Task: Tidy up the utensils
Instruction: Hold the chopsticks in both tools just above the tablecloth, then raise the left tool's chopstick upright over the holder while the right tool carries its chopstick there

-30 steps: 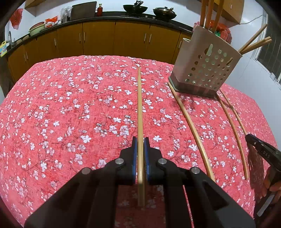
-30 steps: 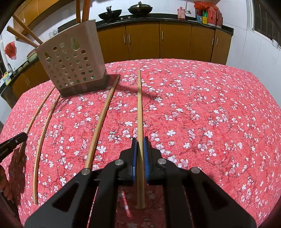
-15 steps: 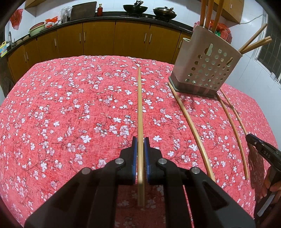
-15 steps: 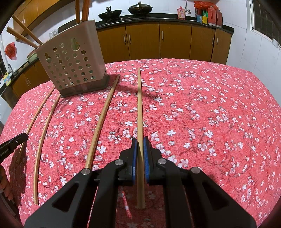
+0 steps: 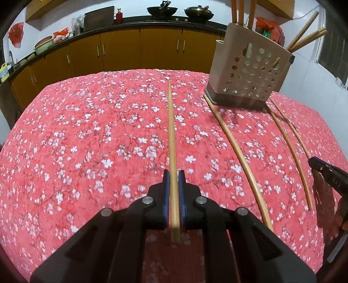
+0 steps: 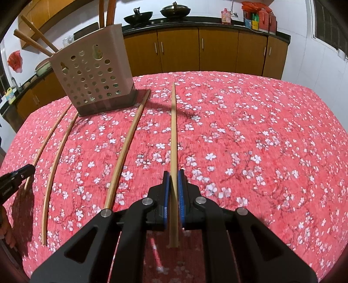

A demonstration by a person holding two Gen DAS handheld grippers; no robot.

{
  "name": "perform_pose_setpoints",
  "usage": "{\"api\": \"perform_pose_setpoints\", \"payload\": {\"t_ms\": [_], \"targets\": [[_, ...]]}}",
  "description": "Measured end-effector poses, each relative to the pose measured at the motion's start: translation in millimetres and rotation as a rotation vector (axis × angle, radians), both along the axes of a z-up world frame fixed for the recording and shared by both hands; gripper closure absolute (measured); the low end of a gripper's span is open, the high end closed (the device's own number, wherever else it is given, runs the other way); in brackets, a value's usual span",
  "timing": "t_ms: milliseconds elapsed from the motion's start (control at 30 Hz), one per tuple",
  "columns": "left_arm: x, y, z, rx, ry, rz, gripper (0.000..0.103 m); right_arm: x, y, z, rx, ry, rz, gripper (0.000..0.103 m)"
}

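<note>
On the red blossom-print bench (image 5: 87, 130), each hand-held gripper, left (image 5: 173, 176) and right (image 6: 173, 176), clamps a long bamboo chopstick (image 5: 171, 135) (image 6: 173, 130) pointing forward near the perforated beige plastic utensil holder (image 5: 248, 71) (image 6: 93, 74).

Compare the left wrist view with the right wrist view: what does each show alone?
Only the left wrist view shows the left gripper from behind, clamping a chopstick, plus a small red bottle on the counter. Only the right wrist view shows the right gripper from behind, closed on another chopstick, plus a pink bottle. Both show the perforated holder, the floral cloth and two woks.
</note>
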State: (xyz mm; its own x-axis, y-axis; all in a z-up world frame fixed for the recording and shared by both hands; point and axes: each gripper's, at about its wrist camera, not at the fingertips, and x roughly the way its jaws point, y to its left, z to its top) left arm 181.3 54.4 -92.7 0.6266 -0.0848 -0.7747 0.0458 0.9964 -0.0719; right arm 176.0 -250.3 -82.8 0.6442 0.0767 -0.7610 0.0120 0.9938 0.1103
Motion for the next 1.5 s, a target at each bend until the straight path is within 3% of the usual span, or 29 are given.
{"api": "perform_pose_setpoints", "payload": {"t_ms": [200, 333, 600, 900, 1000, 1067, 1200, 1433, 1500], "targets": [[-4.1, -2.8, 1.2, 0.029, 0.002, -0.005, 0.094, -3.0, -2.6, 3.0, 0.016, -0.001, 0.003, 0.095], [-6.0, 0.4, 8.6, 0.016, 0.019, -0.009, 0.095, -14.6, -8.7, 24.2, 0.026, -0.062, 0.008, 0.095], [-23.1, 8.0, 62.2, 0.004, -0.103, -0.028, 0.095, -32.4, -18.1, 81.8, 0.043, -0.222, -0.016, 0.095], [-37.9, 4.1, 122.1, -0.029, -0.269, -0.033, 0.095, -39.3, -24.9, 120.9, 0.047, -0.343, -0.024, 0.095], [-36.4, 3.3, 129.4, -0.023, -0.289, -0.032, 0.095, -35.3, -24.7, 113.9, 0.029, -0.309, -0.006, 0.095], [-35.0, 3.1, 126.8, -0.023, -0.283, -0.029, 0.095, -30.8, -25.6, 95.3, 0.031, -0.228, 0.011, 0.094], [-37.8, 5.0, 120.7, -0.034, -0.268, -0.026, 0.095, -30.5, -29.2, 59.3, 0.012, -0.115, 0.002, 0.075], [-37.8, 5.0, 118.6, -0.038, -0.262, -0.022, 0.095, -29.1, -30.8, 12.1, -0.014, 0.017, -0.003, 0.076], [-37.4, 5.2, 118.0, -0.038, -0.261, -0.024, 0.095, -30.2, -29.1, 5.0, -0.033, 0.022, -0.004, 0.081]]}}
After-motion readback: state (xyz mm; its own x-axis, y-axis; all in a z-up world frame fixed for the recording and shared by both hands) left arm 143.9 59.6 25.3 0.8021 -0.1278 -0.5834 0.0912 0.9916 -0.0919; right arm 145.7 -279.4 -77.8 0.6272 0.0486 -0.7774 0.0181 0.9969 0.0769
